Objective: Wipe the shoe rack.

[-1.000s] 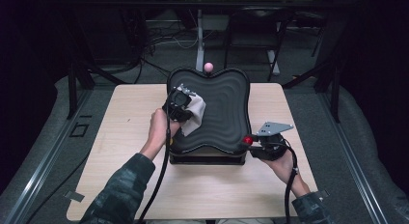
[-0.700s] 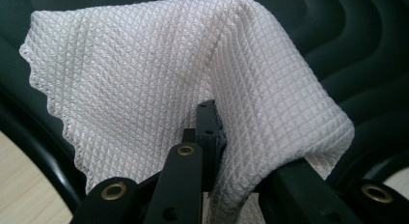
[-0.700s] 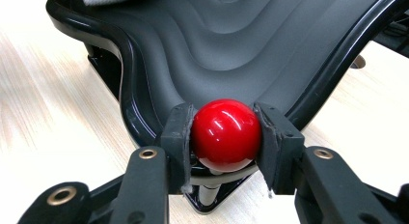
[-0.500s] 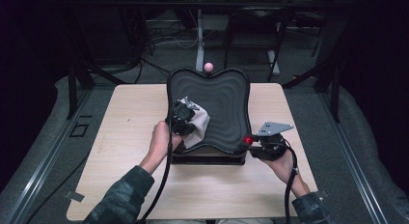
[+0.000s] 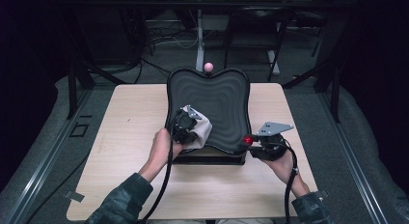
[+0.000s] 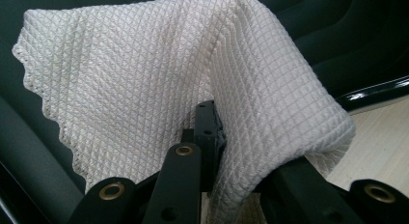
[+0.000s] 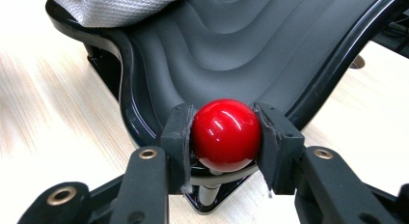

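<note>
Since the earlier frame, the left gripper (image 5: 185,125) has drawn the white cloth (image 5: 198,130) nearer along the black wavy tray (image 5: 226,101), fingers clenched on it. Wiping is underway; next, sweep rightward. The right gripper (image 7: 225,137) grasps the red knob (image 7: 225,134) at the tray's near-right corner.

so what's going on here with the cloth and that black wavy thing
A person works at a wooden table with a gripper in each hand. The left gripper is shut on a white waffle-weave cloth, held against the near left part of a black wavy tray, apparently wiping it. The right gripper is shut on a red ball knob at the tray's near right corner, seemingly steadying it.
</note>
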Available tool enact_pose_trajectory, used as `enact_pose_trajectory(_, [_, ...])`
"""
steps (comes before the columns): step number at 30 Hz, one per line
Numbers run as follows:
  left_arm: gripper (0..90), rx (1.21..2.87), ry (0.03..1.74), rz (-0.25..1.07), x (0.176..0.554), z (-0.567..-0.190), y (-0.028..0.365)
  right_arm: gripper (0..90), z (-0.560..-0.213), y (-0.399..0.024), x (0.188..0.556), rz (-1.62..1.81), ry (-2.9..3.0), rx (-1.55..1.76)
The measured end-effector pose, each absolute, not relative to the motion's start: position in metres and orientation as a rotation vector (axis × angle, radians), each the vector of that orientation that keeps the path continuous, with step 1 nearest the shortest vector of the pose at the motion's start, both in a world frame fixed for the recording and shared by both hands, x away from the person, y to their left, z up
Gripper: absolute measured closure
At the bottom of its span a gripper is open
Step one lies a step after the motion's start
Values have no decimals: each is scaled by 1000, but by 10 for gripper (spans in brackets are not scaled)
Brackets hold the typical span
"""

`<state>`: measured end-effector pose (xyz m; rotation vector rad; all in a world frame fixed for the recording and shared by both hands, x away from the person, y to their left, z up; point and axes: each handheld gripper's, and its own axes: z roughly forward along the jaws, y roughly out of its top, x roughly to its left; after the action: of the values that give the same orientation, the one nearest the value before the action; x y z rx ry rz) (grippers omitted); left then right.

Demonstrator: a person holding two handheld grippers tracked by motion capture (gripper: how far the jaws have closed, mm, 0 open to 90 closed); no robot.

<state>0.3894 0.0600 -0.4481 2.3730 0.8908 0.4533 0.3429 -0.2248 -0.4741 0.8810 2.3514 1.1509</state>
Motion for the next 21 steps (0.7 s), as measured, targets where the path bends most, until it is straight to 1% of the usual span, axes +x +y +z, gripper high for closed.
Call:
enact_pose_trajectory(4, [813,2386,893,484,395,-443,59,598,-474,-225,343,1152,2352,880])
enact_pose_trajectory(10, [812,2378,917,479,409,-436,58,598,-474,-225,343,1150,2345,881])
enact_pose_trajectory(21, [808,2377,943,533,438,-420,48,598,-474,-225,344,1157,2357,879])
